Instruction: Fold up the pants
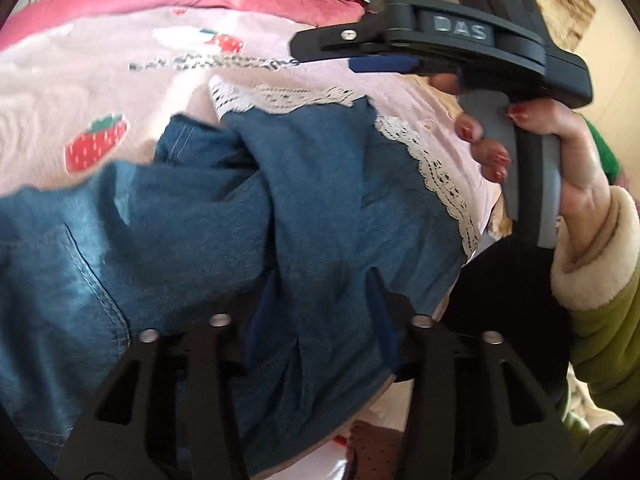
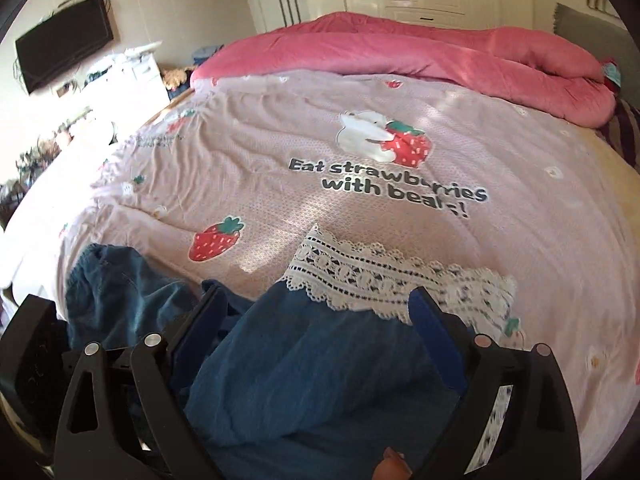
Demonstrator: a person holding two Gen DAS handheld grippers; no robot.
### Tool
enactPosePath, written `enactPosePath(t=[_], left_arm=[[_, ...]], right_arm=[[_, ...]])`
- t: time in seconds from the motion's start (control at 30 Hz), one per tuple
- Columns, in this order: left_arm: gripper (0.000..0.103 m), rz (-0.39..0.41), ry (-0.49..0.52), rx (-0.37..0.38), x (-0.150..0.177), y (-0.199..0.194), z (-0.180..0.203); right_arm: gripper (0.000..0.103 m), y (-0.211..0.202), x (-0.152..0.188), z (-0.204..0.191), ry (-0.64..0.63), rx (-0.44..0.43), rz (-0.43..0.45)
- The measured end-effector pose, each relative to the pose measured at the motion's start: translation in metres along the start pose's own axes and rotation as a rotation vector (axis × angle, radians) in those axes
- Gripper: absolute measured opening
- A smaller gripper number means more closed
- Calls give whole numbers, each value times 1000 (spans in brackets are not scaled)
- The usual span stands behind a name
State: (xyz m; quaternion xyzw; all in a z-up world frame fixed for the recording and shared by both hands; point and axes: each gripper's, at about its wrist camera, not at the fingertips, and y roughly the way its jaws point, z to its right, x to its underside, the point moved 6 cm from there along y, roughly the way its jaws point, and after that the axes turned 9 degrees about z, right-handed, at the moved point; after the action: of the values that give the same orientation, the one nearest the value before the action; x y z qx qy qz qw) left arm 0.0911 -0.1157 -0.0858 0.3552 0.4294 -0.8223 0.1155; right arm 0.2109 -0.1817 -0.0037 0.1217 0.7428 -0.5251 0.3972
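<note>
While the blue denim pants with the white lace hem (image 2: 320,360) are lying bunched on the pink bedspread printed with strawberries (image 2: 280,184), I am holding my right gripper (image 2: 320,320) with its blue-padded fingers spread wide on either side of a fold of the denim, not pinching it. Seen from my left wrist camera, my left gripper (image 1: 320,320) is sitting with denim piled between its dark fingers (image 1: 380,312); the cloth is covering the tips, so I cannot tell whether they are clamping. That same view is showing my right hand with red-painted nails (image 1: 560,152) wrapping the grey handle of the other tool, whose black body is reading "DAS". Across the bedspread the printed words are reading "Eat strawberries with bears!" beneath a white bear hugging a strawberry. Beyond it a thick pink quilt (image 2: 400,52) is lying rolled along the far side of the bed.
</note>
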Motion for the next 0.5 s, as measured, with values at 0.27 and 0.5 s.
enactPosePath(t=[0.27, 0.5], left_arm=[[12, 27, -12, 34, 0, 0, 1], [1, 44, 0, 25, -2, 1, 3]], right_arm=[[91, 52, -10, -15, -149, 39, -103], [91, 94, -14, -18, -240, 95, -237]])
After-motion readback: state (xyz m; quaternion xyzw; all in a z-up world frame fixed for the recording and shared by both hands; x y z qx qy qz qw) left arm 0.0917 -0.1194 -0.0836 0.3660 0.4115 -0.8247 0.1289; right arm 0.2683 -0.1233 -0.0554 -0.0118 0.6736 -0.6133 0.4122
